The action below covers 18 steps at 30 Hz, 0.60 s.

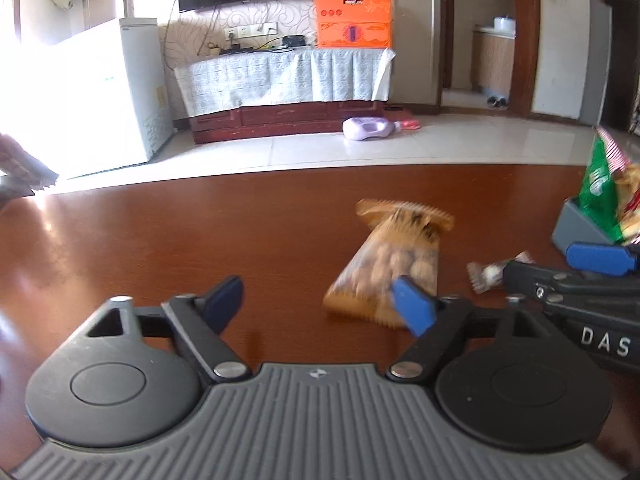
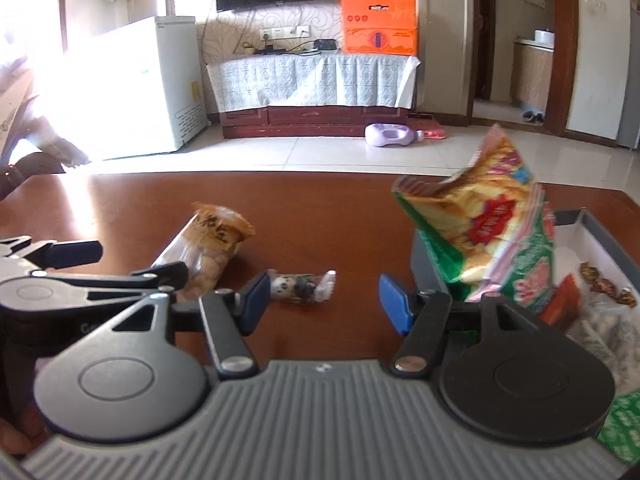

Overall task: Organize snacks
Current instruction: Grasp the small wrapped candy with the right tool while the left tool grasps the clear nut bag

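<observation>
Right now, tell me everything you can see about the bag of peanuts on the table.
The bag of peanuts is a clear plastic pouch with an orange crimped header bearing dark characters, filled with pale shelled nuts. It lies flat and slanted on the brown table, sealed, left of a small wrapped candy. No fingers grip it.

Glossy, smooth reddish-brown wooden table [image 1: 200, 232]; clear crinkly plastic bag of nuts [image 1: 390, 264] with an orange paper-like header; shiny yellow-green foil snack bag [image 2: 492, 232]; matt grey box [image 2: 608, 232]
</observation>
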Motion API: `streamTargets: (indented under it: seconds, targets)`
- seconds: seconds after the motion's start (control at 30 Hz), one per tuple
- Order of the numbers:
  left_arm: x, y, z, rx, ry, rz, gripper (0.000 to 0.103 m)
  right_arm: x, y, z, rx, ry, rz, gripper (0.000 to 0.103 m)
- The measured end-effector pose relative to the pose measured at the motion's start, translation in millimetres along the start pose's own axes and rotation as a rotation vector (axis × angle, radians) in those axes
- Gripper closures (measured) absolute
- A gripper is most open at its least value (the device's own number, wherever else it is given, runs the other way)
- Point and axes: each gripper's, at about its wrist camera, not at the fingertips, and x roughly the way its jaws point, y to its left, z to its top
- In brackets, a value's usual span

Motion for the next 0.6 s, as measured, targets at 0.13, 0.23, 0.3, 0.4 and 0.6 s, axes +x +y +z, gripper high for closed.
streamTargets:
  seconds: [0.13,0.23,0.3,0.4,0.6]
  targets:
    - [8.0,16.8,-2.1,-0.078,0.043,-0.033,0.044,10.4,8.9,-0.6,-0.010,0.010,-0.001,0.040]
    - [7.4,18.3,-0.9,-0.076,0.033,-0.064,0.029,18.4,14.0,-1.3,-0.002,0.033,-0.001,0.040]
    - [4.0,19.7,0.7,-0.079,0.001,-0.047,0.016,22.0,15.8,-0.2,-0.003,0.051,-0.024,0.039]
    - [1.2,25.8,4.1,-0.089,-0.033,-0.074,0.009,24.5,11.6,0.9,0.020,0.058,-0.013,0.039]
    - [5.8,25.2,10.0,-0.033,-0.054,-0.093,0.006,25.1,14.0,1.0,-0.022,0.063,-0.016,0.045]
